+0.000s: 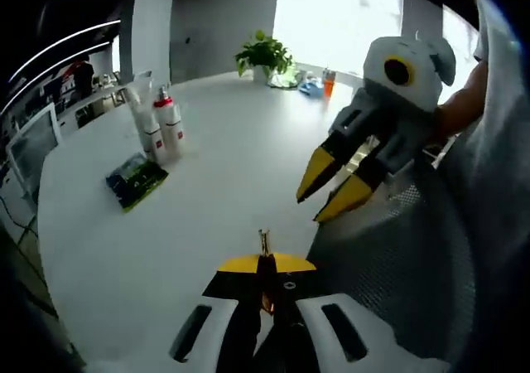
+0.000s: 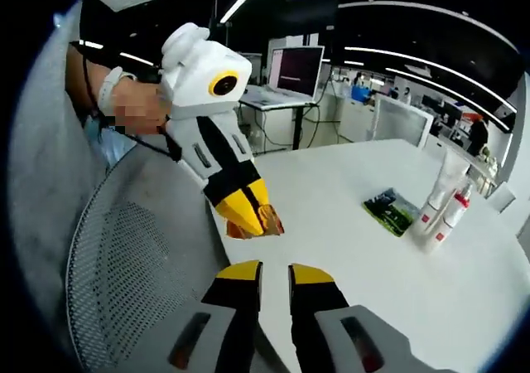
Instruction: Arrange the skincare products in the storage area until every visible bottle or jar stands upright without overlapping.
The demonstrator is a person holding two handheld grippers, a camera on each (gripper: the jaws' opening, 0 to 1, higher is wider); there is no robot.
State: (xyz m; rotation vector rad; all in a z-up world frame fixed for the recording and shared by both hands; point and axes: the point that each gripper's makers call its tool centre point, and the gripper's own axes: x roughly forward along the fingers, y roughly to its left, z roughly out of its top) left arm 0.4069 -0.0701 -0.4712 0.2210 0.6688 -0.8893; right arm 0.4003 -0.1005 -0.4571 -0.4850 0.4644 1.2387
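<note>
Far across white table (image 1: 215,182): two bottles (image 1: 163,124) upright, side by side, touching or nearly; flat green packet (image 1: 135,179) lying just beside them. Both grippers well apart from products, hovering at near table edge above mesh chair (image 2: 132,257). Left gripper (image 1: 265,257): jaws together, small amber thing at tip, can't identify. Right gripper (image 2: 274,275): jaws apart, nothing between. Progress: bottles already stand, no overlap seen; packet still flat. Judgement: little left, maybe only packet.

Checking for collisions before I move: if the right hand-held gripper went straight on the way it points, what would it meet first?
Probably the left hand-held gripper, whose yellow tips hang just beyond the right hand-held gripper; depth is unclear, and otherwise only the bare white table lies ahead.
</note>
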